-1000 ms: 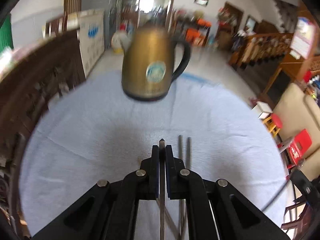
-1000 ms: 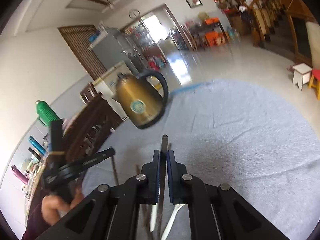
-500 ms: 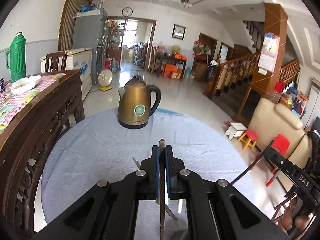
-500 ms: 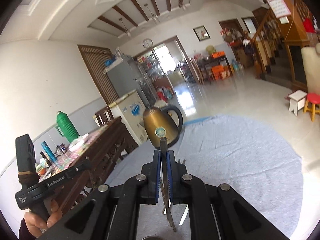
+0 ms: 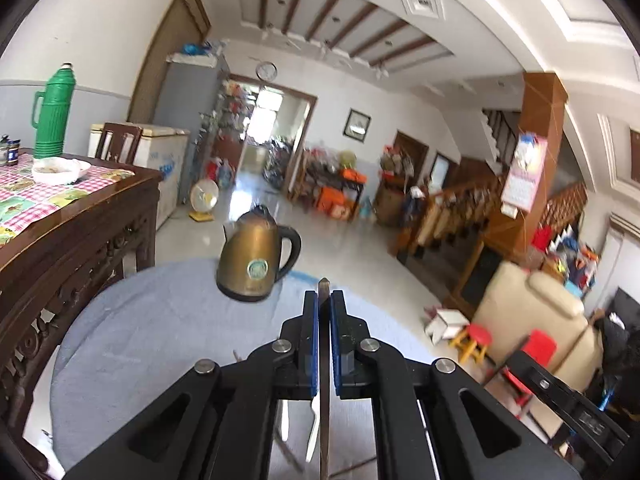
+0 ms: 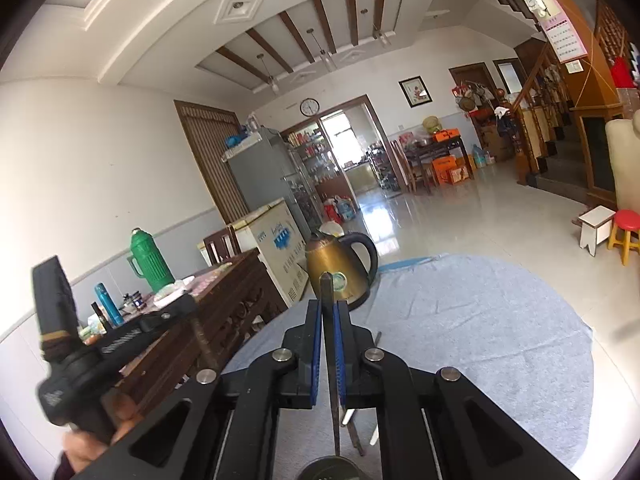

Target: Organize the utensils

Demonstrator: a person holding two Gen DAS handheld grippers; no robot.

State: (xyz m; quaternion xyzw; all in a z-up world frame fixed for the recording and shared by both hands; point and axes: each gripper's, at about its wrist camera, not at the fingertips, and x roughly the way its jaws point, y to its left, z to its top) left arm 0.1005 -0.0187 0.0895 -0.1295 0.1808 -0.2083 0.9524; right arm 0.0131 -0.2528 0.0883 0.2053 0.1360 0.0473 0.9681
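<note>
Left gripper [image 5: 324, 312]: jaws pinched on chopstick [image 5: 324, 360], held upright, clear of tabletop [image 5: 140, 320]. Right gripper [image 6: 329, 320]: jaws pinched on second chopstick [image 6: 331, 360]; probably for pairing. Remaining utensils [image 5: 312, 432] left lying below; kettle [image 5: 256, 256] stands apart.

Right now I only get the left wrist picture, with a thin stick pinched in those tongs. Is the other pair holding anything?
Observer: Yes. The right tongs are shut on a thin dark stick, its tip poking out toward the gold kettle.
Operator: Who holds my pair?
Observer: A bare hand grips the left tongs from below, at the lower left of the right wrist view.
Operator: Anything near the green flask?
Observer: A blue bottle stands near it on the wooden table.
</note>
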